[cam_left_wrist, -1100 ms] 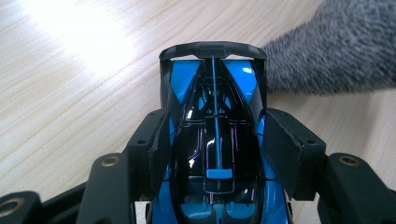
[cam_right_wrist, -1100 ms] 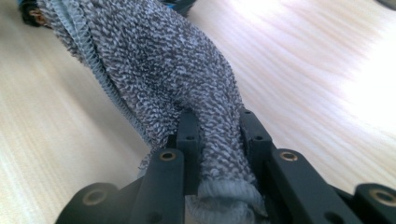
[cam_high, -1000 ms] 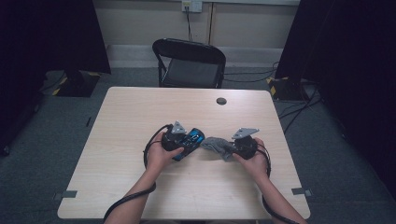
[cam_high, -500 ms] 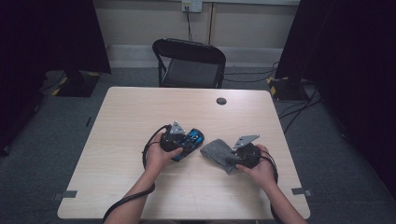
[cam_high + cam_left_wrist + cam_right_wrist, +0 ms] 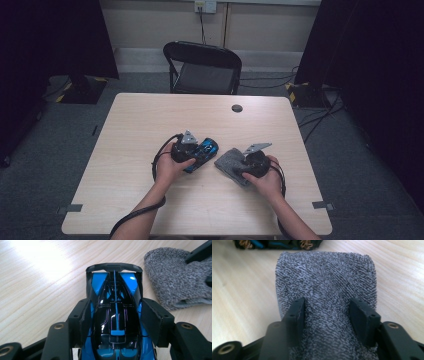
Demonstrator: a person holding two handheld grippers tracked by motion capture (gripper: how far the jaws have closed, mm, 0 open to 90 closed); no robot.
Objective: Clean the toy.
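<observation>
- Toy car (image 5: 115, 315), blue and black, is sitting left of centre on the table (image 5: 150, 125), nearer the near edge, with the left gripper (image 5: 192, 151) pinching it across its flanks just behind the cockpit.
- It is looking like a light, hard plastic shell: stiff, glossy and likely slippery under the pads, so the flat sides where the jaws are now pressing seem the safest hold. The thin arched wing at its far end is looking fragile and is best left alone.
- Grey cloth (image 5: 324, 290) is lying just to the right of the car, close but apart from it, flat on the wood.
- It is appearing soft, light and limp, a folded terry pad that will sag and bunch; taking it near the middle of the fold should keep it together.
- Right gripper (image 5: 326, 311) is standing over the cloth with its jaws spread; they have just been opening, and the cloth is lying between them, not squeezed.
- No containers are standing on the table; only a small dark disc (image 5: 237, 108) is resting near the far edge.
</observation>
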